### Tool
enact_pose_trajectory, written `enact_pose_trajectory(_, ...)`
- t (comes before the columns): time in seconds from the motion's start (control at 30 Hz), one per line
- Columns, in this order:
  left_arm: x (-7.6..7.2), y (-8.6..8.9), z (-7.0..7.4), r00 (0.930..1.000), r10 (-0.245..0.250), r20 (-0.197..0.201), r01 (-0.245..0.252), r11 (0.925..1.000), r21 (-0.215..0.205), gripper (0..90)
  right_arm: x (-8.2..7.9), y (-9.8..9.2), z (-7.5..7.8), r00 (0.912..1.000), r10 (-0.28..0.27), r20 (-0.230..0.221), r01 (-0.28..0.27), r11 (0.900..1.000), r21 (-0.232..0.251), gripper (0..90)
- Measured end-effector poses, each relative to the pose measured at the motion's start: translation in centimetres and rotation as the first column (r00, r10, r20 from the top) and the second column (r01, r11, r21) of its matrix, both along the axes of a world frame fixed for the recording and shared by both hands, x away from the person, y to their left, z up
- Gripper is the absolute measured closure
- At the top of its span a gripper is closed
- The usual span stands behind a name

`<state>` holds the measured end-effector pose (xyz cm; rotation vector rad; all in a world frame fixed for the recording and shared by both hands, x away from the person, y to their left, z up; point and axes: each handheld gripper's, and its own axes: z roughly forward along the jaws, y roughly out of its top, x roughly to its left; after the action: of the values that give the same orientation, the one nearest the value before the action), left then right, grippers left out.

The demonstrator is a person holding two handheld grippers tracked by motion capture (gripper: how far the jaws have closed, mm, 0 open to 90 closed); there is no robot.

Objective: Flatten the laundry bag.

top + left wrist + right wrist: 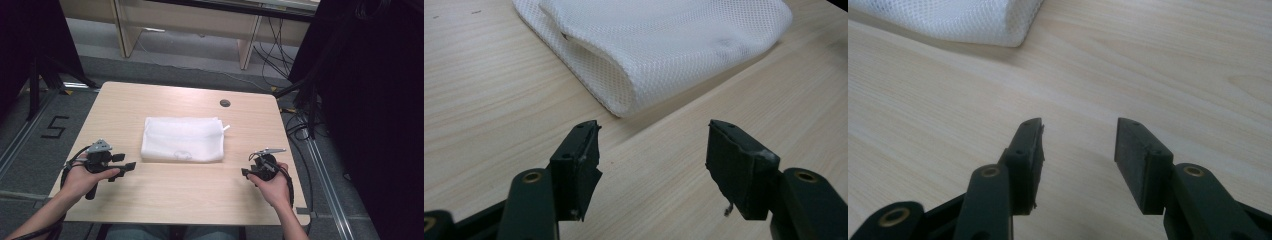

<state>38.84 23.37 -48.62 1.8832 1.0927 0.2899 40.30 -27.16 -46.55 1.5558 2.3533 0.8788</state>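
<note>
A folded white mesh cloth (182, 139) lies flat in the middle of the wooden table (165, 200). My left gripper (131, 165) is held just off the cloth's near left corner, open, nothing between its jaws. In the left gripper view the cloth (664, 45) sits a short way beyond the gripper (654, 150). My right gripper (246, 172) hovers off the cloth's near right corner, open and empty. The right gripper view has the gripper (1079, 142) over bare wood, with the cloth's corner (963, 17) at the upper left.
A small round cable hole (225, 103) is in the tabletop behind the cloth. Black curtains and stands flank the table, and cables (300, 130) run across the floor on the right. A wooden desk frame (190, 25) stands beyond the table.
</note>
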Motion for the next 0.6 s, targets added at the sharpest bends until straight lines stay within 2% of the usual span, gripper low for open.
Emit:
enact_pose_trajectory(0.07,0.1,0.0,0.1,1.0,0.009,0.004,-0.009,1.0,-0.001,38.1,0.3,-0.3,-0.3,0.9993,0.008,0.037,-0.008,1.0,-0.019,55.1)
enact_pose_trajectory(0.13,0.1,0.0,0.1,0.9999,0.01,0.004,-0.01,0.9999,-0.003,38.4,0.3,-0.2,-0.3,0.9993,0.004,0.038,-0.003,1.0,-0.022,55.1)
enact_pose_trajectory(0.17,0.1,-0.1,0.0,1.0,0.009,-0.001,-0.009,1.0,-0.005,38.7,0.1,0.0,-0.2,0.9999,-0.013,0.005,0.013,1.0,0.003,55.1)
enact_pose_trajectory(0.23,0.2,-0.2,-0.2,1.0,0.001,-0.004,-0.001,1.0,-0.008,39.4,0.2,-0.1,-0.1,1.0,-0.01,0.002,0.01,1.0,0.009,55.1)
enact_pose_trajectory(0.27,0.2,-0.2,-0.3,0.9998,-0.008,-0.018,0.007,0.9999,-0.007,39.7,0.4,0.1,-0.2,0.9996,-0.018,0.022,0.018,1.0,0.006,55.1)
enact_pose_trajectory(0.3,0.3,-0.2,-0.4,0.9997,-0.016,-0.019,0.016,0.9999,-0.003,40.1,0.4,0.2,-0.2,0.9985,-0.024,0.049,0.026,0.999,-0.031,55.1)
enact_pose_trajectory(0.33,0.5,-0.3,-0.4,0.9994,-0.016,-0.029,0.016,0.9998,-0.01,40.6,0.4,0.5,0.2,0.999,-0.039,0.023,0.04,0.999,-0.029,55.0)
enact_pose_trajectory(0.37,0.6,-0.3,-0.3,0.9995,-0.015,-0.028,0.015,0.9998,-0.01,40.5,0.5,0.8,0.2,0.9984,-0.042,0.038,0.044,0.999,-0.029,54.9)
enact_pose_trajectory(0.43,1.1,-0.5,-0.1,0.9998,-0.014,-0.017,0.015,0.9999,0.007,40.5,0.8,1.3,0.5,0.9991,-0.03,0.029,0.031,0.999,-0.034,54.9)
enact_pose_trajectory(0.47,1.3,-0.6,0.1,0.9997,-0.018,-0.014,0.018,0.9998,0.012,40.4,1.0,1.5,0.4,0.9985,-0.02,0.051,0.021,0.999,-0.031,55.0)
enact_pose_trajectory(0.5,1.7,-0.6,0.2,0.9994,-0.029,-0.018,0.029,0.9993,0.024,40.4,1.2,1.7,0.7,0.9993,-0.009,0.035,0.01,0.999,-0.048,55.4)
enact_pose_trajectory(0.57,2.1,-0.9,0.3,0.9996,-0.024,-0.017,0.024,0.9996,0.018,40.4,1.5,1.9,0.8,0.9988,-0.017,0.046,0.019,0.999,-0.048,56.0)
enact_pose_trajectory(0.6,2.6,-1.0,0.4,0.9996,-0.021,-0.021,0.022,0.9996,0.016,40.4,1.8,2.1,0.8,0.9987,-0.004,0.051,0.006,0.999,-0.04,56.8)
